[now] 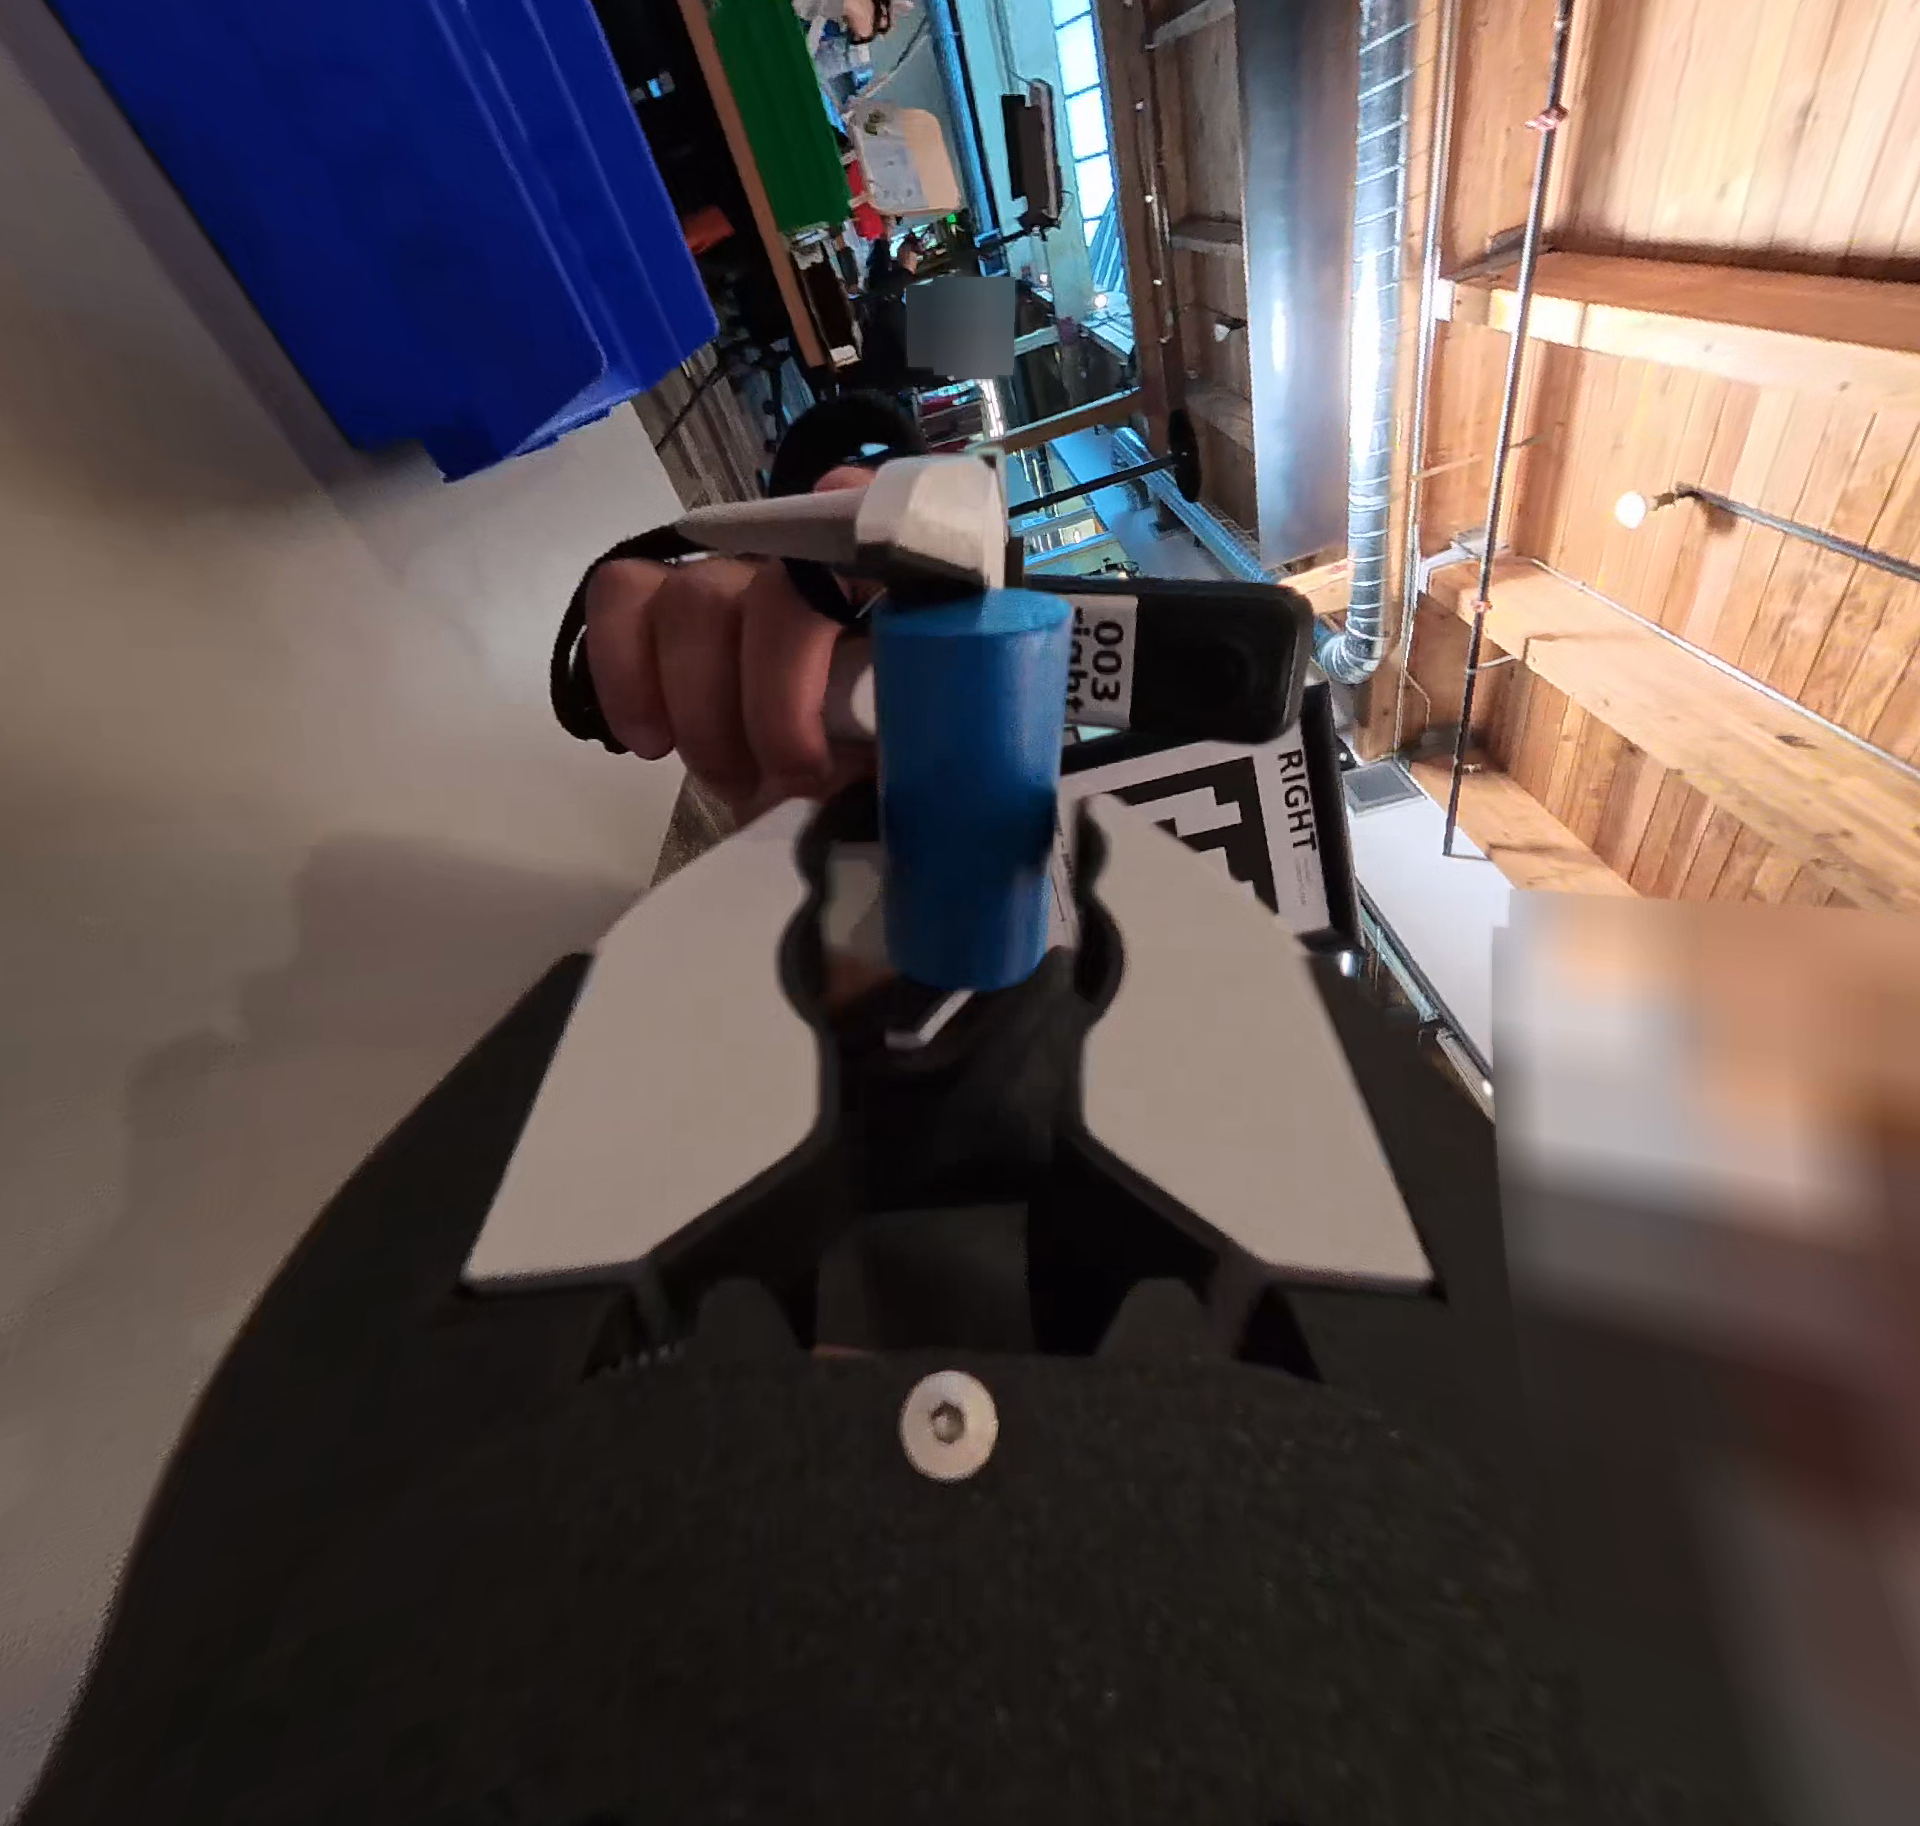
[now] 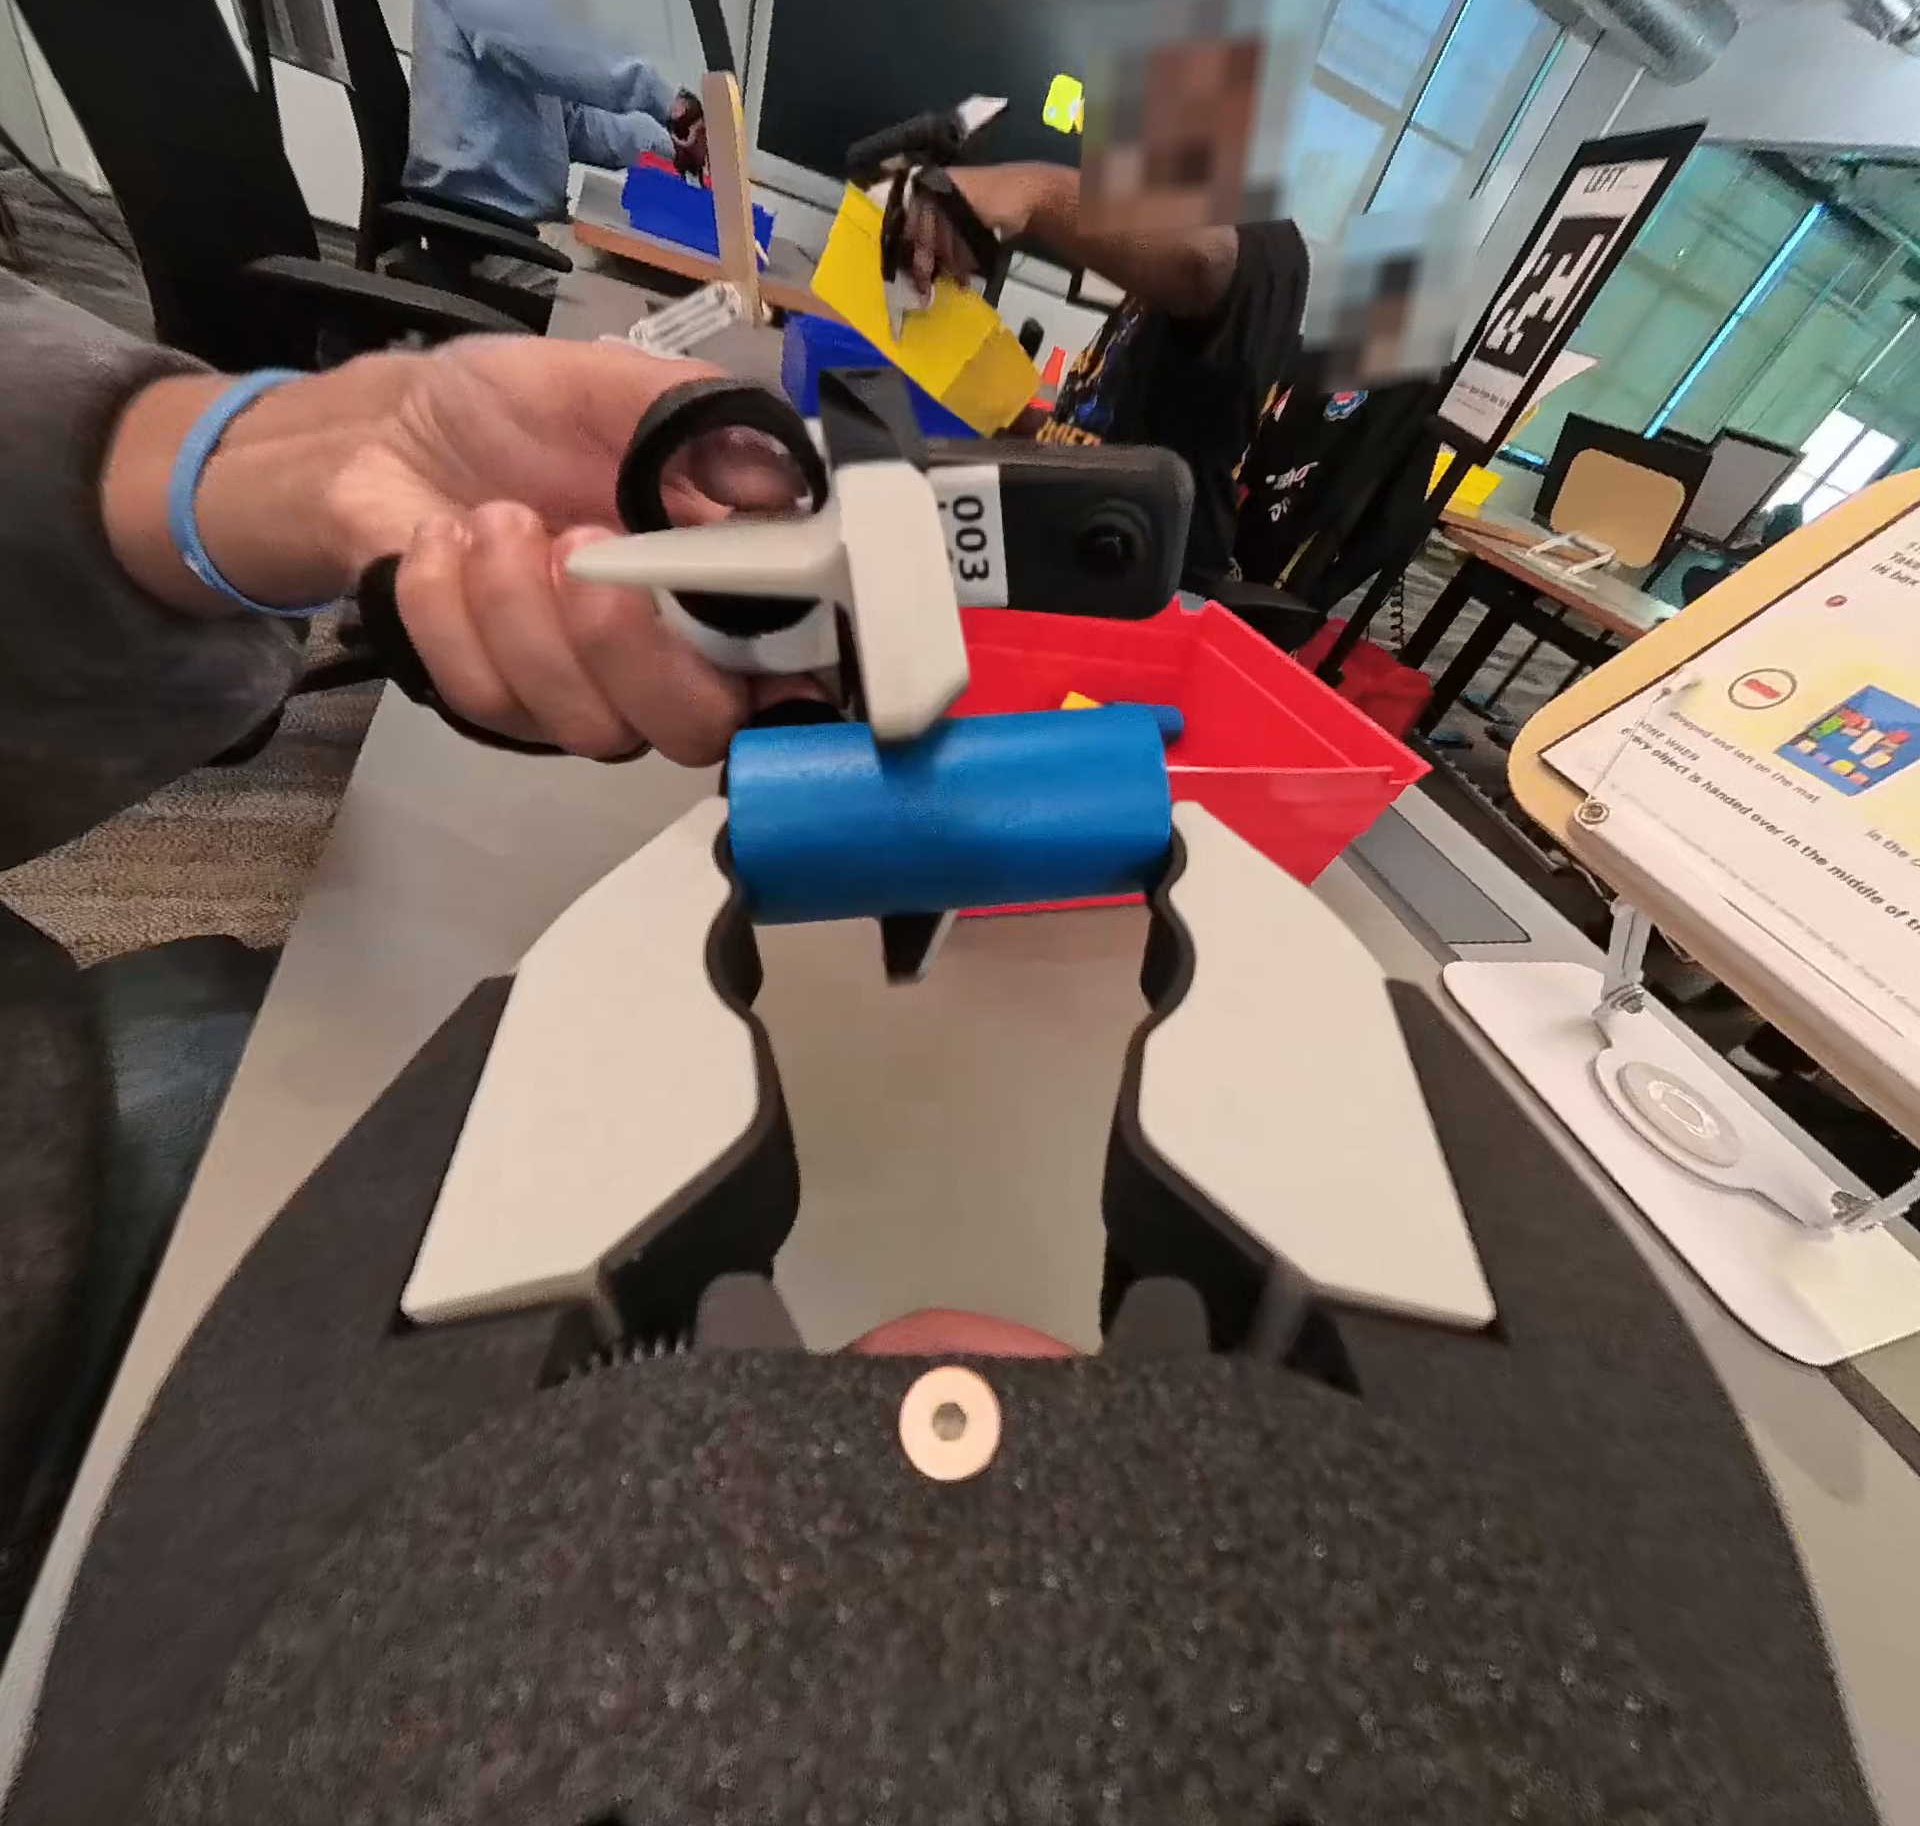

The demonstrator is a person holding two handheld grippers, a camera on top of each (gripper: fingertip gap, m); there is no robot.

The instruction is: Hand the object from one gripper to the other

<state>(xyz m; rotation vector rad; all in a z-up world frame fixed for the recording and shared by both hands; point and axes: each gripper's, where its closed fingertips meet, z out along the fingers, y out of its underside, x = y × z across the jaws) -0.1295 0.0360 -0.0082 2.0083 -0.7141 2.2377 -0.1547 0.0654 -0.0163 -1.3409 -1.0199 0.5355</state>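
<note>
A blue cylinder (image 2: 945, 820) hangs in the air between both grippers. My right gripper (image 2: 951, 841) is shut on it lengthwise, with one pad against each flat end. My left gripper (image 1: 951, 841) straddles the cylinder (image 1: 966, 789) across its middle. Small gaps show on both sides, so it is slightly open and not pressing. In the right wrist view, the left gripper's upper finger (image 2: 894, 592) lies over the cylinder and its lower finger shows just beneath. In the left wrist view, the right gripper's finger (image 1: 925, 519) sits on the cylinder's top end. A hand holds each gripper.
A red bin (image 2: 1247, 716) stands on the grey table (image 2: 468, 893) just behind the handover. A blue bin (image 1: 343, 166) is at the left gripper's side. An instruction sheet on a stand (image 2: 1766, 789) with a white base (image 2: 1662, 1205) is at the right. People work at tables behind.
</note>
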